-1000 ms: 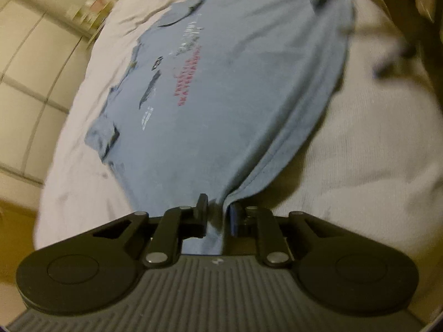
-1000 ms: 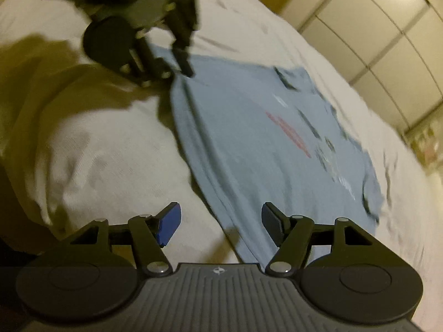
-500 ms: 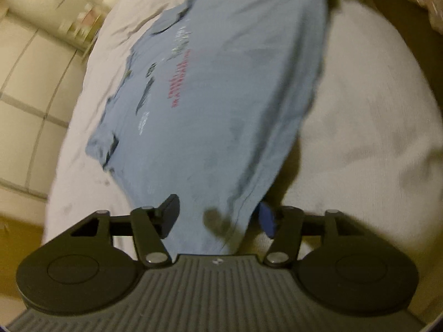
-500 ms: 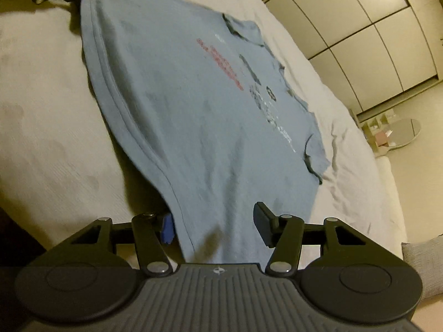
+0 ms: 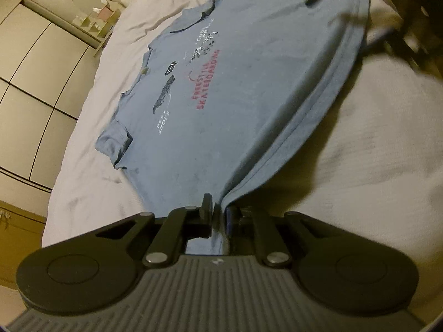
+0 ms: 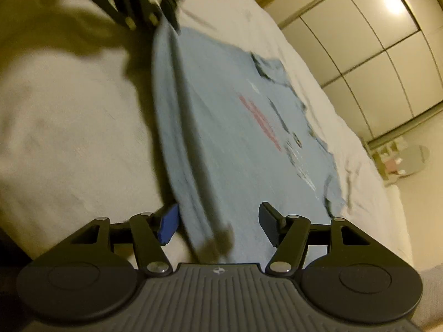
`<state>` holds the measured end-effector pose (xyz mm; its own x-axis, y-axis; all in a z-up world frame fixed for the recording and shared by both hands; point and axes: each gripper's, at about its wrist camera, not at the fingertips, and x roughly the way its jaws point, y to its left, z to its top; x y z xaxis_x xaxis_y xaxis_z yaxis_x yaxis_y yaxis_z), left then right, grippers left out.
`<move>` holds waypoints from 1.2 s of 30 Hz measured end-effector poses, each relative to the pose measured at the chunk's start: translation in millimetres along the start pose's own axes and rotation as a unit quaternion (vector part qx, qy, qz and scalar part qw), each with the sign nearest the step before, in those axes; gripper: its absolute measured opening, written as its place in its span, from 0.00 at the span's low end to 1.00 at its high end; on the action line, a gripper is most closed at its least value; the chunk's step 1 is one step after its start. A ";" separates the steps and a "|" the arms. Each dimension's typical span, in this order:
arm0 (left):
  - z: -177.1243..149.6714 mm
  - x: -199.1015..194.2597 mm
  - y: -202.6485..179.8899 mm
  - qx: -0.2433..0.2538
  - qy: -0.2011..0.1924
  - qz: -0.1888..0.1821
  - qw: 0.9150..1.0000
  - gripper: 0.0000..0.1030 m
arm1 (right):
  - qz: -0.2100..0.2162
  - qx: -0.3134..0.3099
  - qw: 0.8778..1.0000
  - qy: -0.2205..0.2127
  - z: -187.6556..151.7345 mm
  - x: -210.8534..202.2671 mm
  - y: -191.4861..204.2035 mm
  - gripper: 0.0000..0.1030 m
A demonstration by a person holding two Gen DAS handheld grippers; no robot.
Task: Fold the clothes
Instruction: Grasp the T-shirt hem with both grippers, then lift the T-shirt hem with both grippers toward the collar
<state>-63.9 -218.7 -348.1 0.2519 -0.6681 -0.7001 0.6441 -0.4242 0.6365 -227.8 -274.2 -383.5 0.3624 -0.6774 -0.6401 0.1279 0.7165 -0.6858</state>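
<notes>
Nearest you, your left gripper (image 5: 218, 215) has its jaws drawn together on one hem corner of the blue T-shirt (image 5: 249, 88); the cloth bunches between the pads and rises off the white bed cover (image 5: 373, 144), casting a shadow beneath, which suggests you hold it there to lift the bottom edge for a fold. Your right gripper (image 6: 218, 222) stands with its jaws apart, straddling the opposite hem corner; the hem lies between the blue pad (image 6: 169, 222) and the dark one but is not pinched, so this side looks ready for a grip and not yet taken; closing here would give you both corners and an even pull.

Further out, the hem runs as a taut, curved line from one corner to the other, slightly raised; beyond it the shirt lies front up and fairly flat on the bed, red lettering (image 5: 206, 80) showing, which leaves it well placed for carrying the hem toward the collar (image 5: 193, 19). The near sleeve (image 5: 115, 149) is curled under itself and may need smoothing; farthest off, beside the bed, pale wardrobe doors (image 6: 382, 49) close the view.
</notes>
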 end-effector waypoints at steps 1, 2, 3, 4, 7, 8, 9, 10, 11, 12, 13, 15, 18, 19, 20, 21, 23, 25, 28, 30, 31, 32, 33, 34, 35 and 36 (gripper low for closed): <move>-1.8 0.9 -3.2 0.010 -0.001 0.005 1.000 0.23 | -0.010 -0.003 1.000 0.011 -7.3 5.4 -4.6 0.60; -3.7 1.8 -6.3 0.020 -0.001 0.010 1.000 0.44 | -0.020 -0.006 1.000 0.020 -15.2 10.9 -10.7 0.60; -5.7 2.4 -10.1 0.031 -0.002 0.015 0.999 0.50 | -0.028 -0.005 0.999 0.033 -23.3 16.0 -17.5 0.59; -7.6 3.1 -13.9 0.043 -0.002 0.020 0.999 0.52 | -0.037 -0.004 0.998 0.047 -31.5 21.1 -24.4 0.58; -11.7 6.1 -20.1 0.070 0.001 0.022 0.997 0.49 | -0.049 0.008 0.996 0.078 -50.3 34.0 -46.0 0.52; -10.7 8.0 -16.3 0.061 0.007 0.011 0.998 0.38 | -0.046 0.014 0.996 0.079 -53.1 34.9 -52.9 0.51; -9.7 9.9 -12.5 0.053 0.013 -0.001 0.998 0.31 | -0.036 0.021 0.996 0.077 -53.7 34.8 -58.5 0.50; -8.2 12.3 -6.1 0.039 0.020 -0.015 0.999 0.14 | -0.024 0.028 0.997 0.074 -53.7 34.6 -63.7 0.41; -6.1 14.7 3.3 0.017 0.026 -0.027 0.999 0.10 | -0.014 0.033 0.997 0.069 -52.8 33.6 -68.2 0.36; -4.0 16.7 13.5 -0.006 0.030 -0.035 0.999 0.10 | -0.009 0.032 0.997 0.065 -51.0 32.6 -71.4 0.30; -2.3 18.1 21.9 -0.021 0.032 -0.039 0.998 0.09 | -0.005 0.031 0.998 0.062 -49.6 31.3 -73.7 0.26; -0.1 19.3 31.9 -0.021 0.029 -0.035 0.999 0.09 | 0.002 0.024 0.998 0.057 -49.0 26.6 -74.6 0.13; -2.3 20.2 32.2 0.007 0.028 -0.035 0.999 0.09 | 0.012 0.009 0.998 0.059 -51.9 25.8 -71.3 0.00; -4.1 20.2 29.5 0.016 0.031 -0.040 0.999 0.08 | 0.015 0.004 0.998 0.060 -52.8 25.8 -70.2 0.00; -6.2 19.3 26.8 0.021 0.033 -0.046 0.998 0.05 | 0.021 0.003 0.998 0.060 -54.2 24.8 -69.3 0.00; -8.3 17.8 24.1 0.026 0.033 -0.052 0.998 0.04 | 0.026 0.002 0.998 0.060 -55.1 22.7 -69.2 0.00; -11.7 8.6 19.3 0.027 0.029 -0.059 0.997 0.03 | 0.036 -0.004 0.998 0.059 -56.7 12.6 -67.5 0.00; -14.7 -3.8 15.4 0.029 0.023 -0.063 0.997 0.02 | 0.048 -0.011 0.997 0.057 -58.7 0.1 -65.5 0.00; -17.7 -26.2 13.7 0.029 0.012 -0.068 0.997 0.01 | 0.061 -0.011 0.997 0.055 -60.2 -20.3 -67.3 0.00; -17.3 -38.8 17.6 0.025 0.007 -0.068 0.997 0.00 | 0.067 0.000 0.996 0.057 -58.6 -31.8 -73.2 0.00; -16.8 -44.1 19.7 0.021 0.006 -0.068 0.997 0.00 | 0.069 0.001 0.996 0.058 -57.2 -36.8 -75.5 0.00; -16.5 -50.2 21.6 0.019 0.005 -0.069 0.997 0.00 | 0.071 0.003 0.996 0.058 -55.8 -41.7 -77.7 0.00; -17.1 -55.5 23.0 0.018 0.005 -0.071 0.997 0.00 | 0.075 0.001 0.995 0.058 -55.1 -47.6 -78.4 0.00; -18.3 -60.4 23.6 0.019 0.005 -0.073 0.997 0.00 | 0.080 -0.001 0.995 0.058 -54.5 -53.7 -78.8 0.00; -19.5 -65.2 24.3 0.020 0.006 -0.075 0.997 0.00 | 0.084 -0.001 0.995 0.059 -54.5 -58.5 -78.8 0.00; -21.1 -69.2 24.6 0.020 0.006 -0.078 0.997 0.00 | 0.089 0.000 0.994 0.061 -54.6 -63.0 -78.7 0.00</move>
<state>-50.3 -170.0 -290.9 0.1598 -0.5842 -0.7957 0.6469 -0.5469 0.5314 -311.1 -297.1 -308.2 0.2645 -0.5554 -0.7884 0.0718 0.8266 -0.5582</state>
